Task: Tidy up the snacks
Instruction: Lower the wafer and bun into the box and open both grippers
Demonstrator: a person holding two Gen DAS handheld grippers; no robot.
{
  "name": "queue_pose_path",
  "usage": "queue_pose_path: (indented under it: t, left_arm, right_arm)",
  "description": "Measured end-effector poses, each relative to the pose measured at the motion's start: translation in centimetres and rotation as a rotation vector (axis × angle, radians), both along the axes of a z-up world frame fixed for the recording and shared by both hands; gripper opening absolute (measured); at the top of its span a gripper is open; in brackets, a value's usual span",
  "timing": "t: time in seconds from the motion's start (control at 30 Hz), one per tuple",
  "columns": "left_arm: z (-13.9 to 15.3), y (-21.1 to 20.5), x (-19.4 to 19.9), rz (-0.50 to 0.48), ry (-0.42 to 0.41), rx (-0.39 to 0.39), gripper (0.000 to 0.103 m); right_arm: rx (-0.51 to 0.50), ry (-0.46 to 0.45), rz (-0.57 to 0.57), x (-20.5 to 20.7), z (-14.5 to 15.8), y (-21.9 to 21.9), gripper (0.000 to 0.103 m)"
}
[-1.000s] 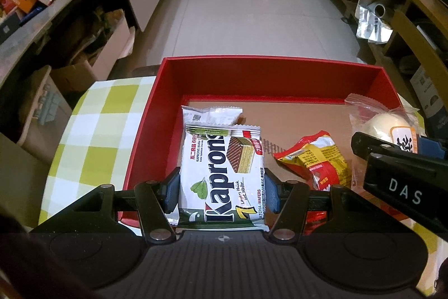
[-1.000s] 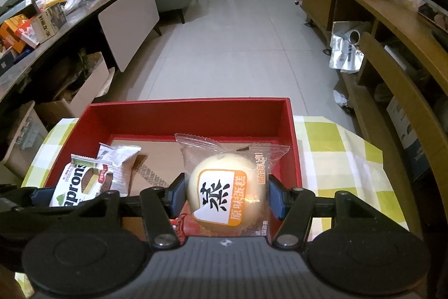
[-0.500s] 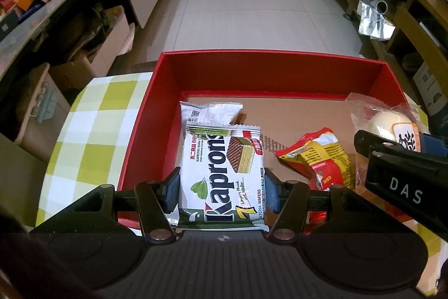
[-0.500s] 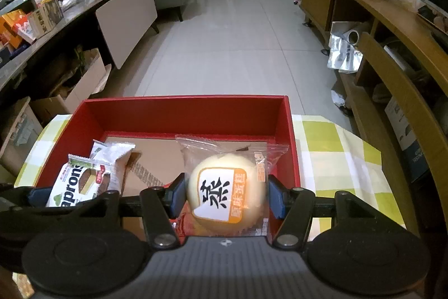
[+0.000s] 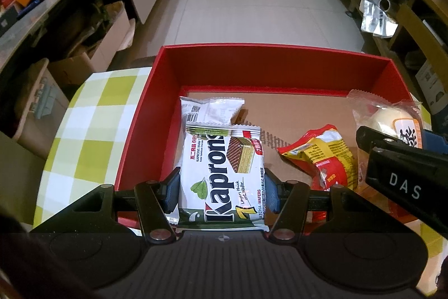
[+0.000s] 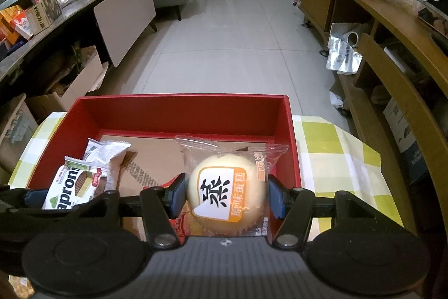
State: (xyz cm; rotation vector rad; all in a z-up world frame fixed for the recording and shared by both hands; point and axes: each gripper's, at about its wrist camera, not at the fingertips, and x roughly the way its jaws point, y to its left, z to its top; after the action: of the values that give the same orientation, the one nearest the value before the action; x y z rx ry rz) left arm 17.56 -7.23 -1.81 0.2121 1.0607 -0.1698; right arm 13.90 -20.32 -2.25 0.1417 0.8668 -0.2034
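Already both tools carry a snack over the red box [image 5: 145, 114]: the left gripper [image 5: 221, 188] pinches a Kaprons matcha wafer pack [image 5: 222, 176] by its sides, the right gripper [image 6: 226, 197] pinches a clear-wrapped steamed cake [image 6: 226, 195]. Below lie a white wrapper [image 5: 210, 111] and a red-yellow snack bag [image 5: 319, 156] on the cardboard floor. Judging by this, two are stowed and two await release. Both held packs look flat, glossy and uncrushed.

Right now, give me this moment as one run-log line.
left gripper: shut on wafer pack | right gripper: shut on cake | both over red box
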Motion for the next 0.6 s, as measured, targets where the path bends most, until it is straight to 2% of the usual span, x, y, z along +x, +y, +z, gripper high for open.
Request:
queue_pose_path:
  t: [0.27,0.4,0.6]
  left_arm:
    - [-0.21,-0.07,0.06,0.002,0.006,0.001,0.066]
    - [0.09,-0.1,-0.07,0.001,-0.02,0.008,0.08]
    - [0.28,0.16,-0.1,0.002,-0.026,0.006,0.082]
  right_arm:
    - [-0.004,0.011,-0.002,0.2,-0.47,-0.25,0.064]
    - [0.005,0.017,-0.011,0.4,-0.61,-0.43,0.064]
    - [0.006,-0.01,-0.015,0.33,-0.19,-0.45,0.065]
